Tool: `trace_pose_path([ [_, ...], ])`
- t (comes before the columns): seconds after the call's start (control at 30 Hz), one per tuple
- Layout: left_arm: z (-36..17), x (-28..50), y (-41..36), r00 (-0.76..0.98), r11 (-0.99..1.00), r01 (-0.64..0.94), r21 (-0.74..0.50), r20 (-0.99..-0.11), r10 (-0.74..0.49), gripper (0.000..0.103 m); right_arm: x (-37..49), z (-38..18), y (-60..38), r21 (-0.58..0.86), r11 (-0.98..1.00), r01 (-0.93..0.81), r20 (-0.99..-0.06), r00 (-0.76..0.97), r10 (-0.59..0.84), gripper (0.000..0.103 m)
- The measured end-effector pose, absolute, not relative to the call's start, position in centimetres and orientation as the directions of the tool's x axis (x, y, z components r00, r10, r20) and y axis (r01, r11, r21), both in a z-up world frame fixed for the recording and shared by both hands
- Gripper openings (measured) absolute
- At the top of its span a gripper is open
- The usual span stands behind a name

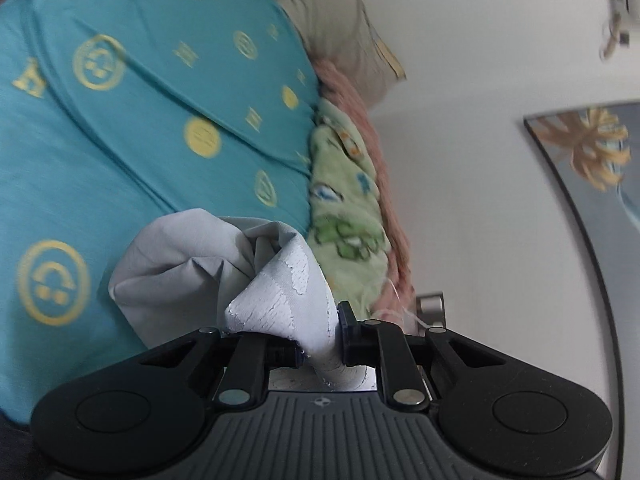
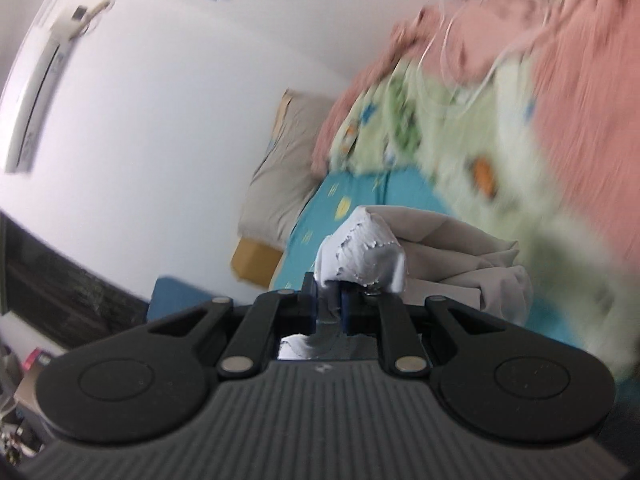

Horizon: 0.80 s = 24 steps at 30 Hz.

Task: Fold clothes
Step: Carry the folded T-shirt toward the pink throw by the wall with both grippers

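both grippers are clamped on the same pale grey garment (image 1: 180, 272), lifted above the bed: the left gripper (image 1: 320, 346) has its two black fingers pressed together on a bunched corner of the cloth where a cracked white print shows, and the right gripper (image 2: 329, 304), with blue pads on its fingers, pinches another bunched corner bearing the same flaking white print. largest in both views is the teal bedsheet (image 1: 132, 128) patterned with yellow circles and emblems, which fills most of the left wrist view and shows as a narrower strip in the right wrist view. beside it along the wall lies a pink blanket (image 2: 580, 80), blurred, and against that a light green fleece blanket (image 1: 348, 184) with small cartoon prints, just beside the sheet's edge. a beige pillow (image 2: 280, 176) rests at the head of the bed against the white wall. a white air conditioner (image 2: 40, 80) hangs high on the wall in the right wrist view, and a framed picture (image 1: 592, 152) with a yellow flower motif hangs on the wall in the left wrist view. thin white strings (image 2: 452, 48) trail over the pink blanket. the garment hangs in loose folds between the grippers, its grey body (image 2: 472, 248) slack behind the right gripper's pinched corner.
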<state>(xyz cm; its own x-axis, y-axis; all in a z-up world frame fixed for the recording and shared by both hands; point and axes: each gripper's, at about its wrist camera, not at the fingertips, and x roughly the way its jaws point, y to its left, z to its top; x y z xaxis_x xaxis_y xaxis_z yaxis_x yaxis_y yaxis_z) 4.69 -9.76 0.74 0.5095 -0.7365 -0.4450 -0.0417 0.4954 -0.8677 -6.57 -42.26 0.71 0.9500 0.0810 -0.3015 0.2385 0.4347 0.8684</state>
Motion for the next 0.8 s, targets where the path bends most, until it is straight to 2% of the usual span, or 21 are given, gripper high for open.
trace_pose_path([
  [0.23, 4.6, 8.5, -24.2, 0.434, 0.465, 0.082, -0.881, -0.389, -0.813, 0.017, -4.3, 6.8, -54.0, 0.799, 0.518, 0.307, -0.322, 0.945, -0.065, 0.014],
  [0.47, 8.1, 12.0, -37.4, 0.370, 0.349, 0.234, -0.907, -0.249, -0.895, 0.017, -4.0, 13.6, -62.7, 0.679, 0.646, 0.348, -0.223, 0.936, -0.271, 0.014],
  [0.5, 7.4, 11.9, -38.3, 0.361, 0.361, 0.251, -0.898, -0.259, -0.896, 0.018, -4.1, 14.0, -63.4, 0.651, 0.665, 0.365, -0.216, 0.930, -0.299, 0.014],
  [0.63, 3.4, 10.8, -41.6, 0.326, 0.427, 0.316, -0.847, -0.326, -0.887, 0.019, -5.2, 9.5, -64.7, 0.561, 0.667, 0.490, -0.326, 0.872, -0.366, 0.015],
  [0.8, -5.2, 7.8, -40.8, 0.188, 0.585, 0.345, -0.734, -0.557, -0.809, 0.019, -8.0, 0.2, -63.8, 0.540, 0.612, 0.577, -0.515, 0.802, -0.303, 0.015],
])
